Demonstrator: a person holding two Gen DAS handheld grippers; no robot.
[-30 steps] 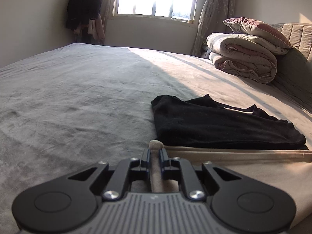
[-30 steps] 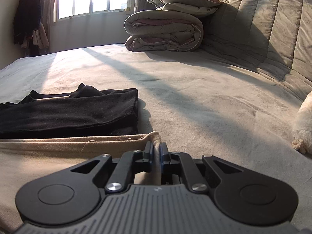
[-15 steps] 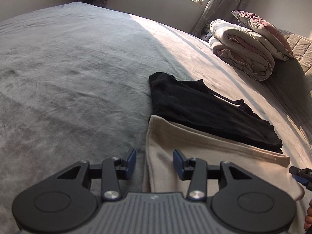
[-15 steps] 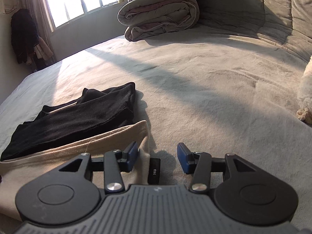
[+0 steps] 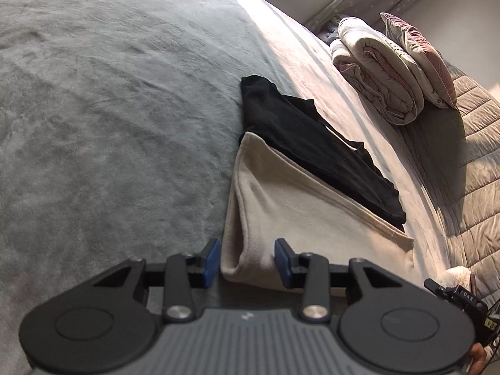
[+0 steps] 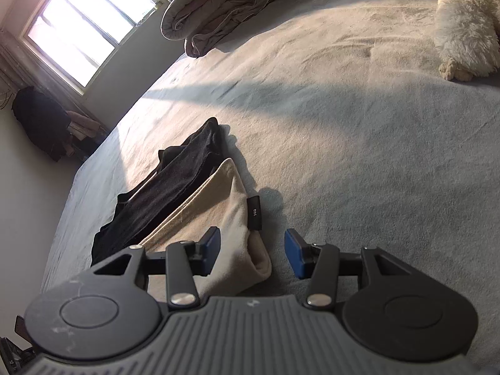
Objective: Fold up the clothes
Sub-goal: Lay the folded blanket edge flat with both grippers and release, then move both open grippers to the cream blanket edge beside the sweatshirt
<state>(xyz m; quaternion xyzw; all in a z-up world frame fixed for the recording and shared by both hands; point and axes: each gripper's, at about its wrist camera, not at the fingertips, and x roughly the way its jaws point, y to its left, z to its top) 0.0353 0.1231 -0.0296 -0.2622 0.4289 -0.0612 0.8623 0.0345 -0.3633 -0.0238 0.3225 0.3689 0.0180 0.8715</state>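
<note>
A wide bed (image 5: 109, 100) covered in a soft grey plush spread fills most of both views, with a band of sunlight falling across its far side. A rolled beige and pink duvet (image 5: 378, 72) sits near the quilted headboard (image 5: 472, 143) with a pinkish pillow (image 5: 418, 53) resting on top, and a fluffy cream-white thing (image 6: 468, 22), perhaps a pet or soft toy, lies on the spread. A bright window (image 6: 81, 28) stands behind, with dark clothing (image 6: 40, 122) hanging at the wall beside it.
</note>
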